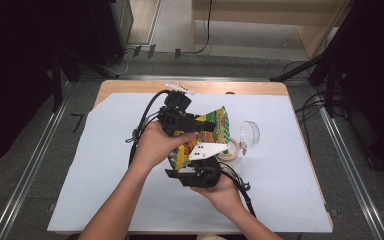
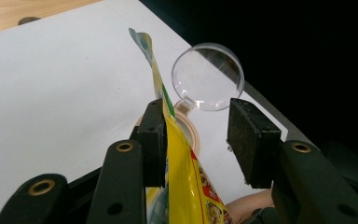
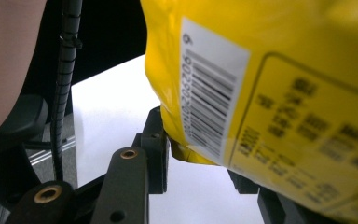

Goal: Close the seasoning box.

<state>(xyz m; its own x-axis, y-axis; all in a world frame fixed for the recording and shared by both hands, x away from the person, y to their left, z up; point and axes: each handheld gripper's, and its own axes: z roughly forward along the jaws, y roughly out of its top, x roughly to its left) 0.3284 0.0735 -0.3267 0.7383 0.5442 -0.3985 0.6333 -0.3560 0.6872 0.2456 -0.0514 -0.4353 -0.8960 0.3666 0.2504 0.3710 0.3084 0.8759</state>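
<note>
The left gripper [image 1: 207,125] reaches over the yellow snack bag [image 2: 186,182] with jaws partly apart, one pad against the bag and the other clear, probably to steady its top edge. The right gripper [image 1: 197,172] carries the bag's lower end between its jaws, though whether both pads press I cannot tell, holding the bag above the tape roll [image 1: 232,149], beside the clear cup [image 2: 208,77].

Yellow snack bag [image 1: 207,137], printed, raised off table, apparently sealed

A clear plastic cup [image 1: 250,133] lies on its side on the pale sheet [image 1: 105,165] covering the wooden table [image 1: 130,86], touching 1 roll of beige tape [image 1: 235,148] that lies flat beside it. Grey carpet [image 1: 25,165] and cables [image 1: 310,107] surround the table.
</note>
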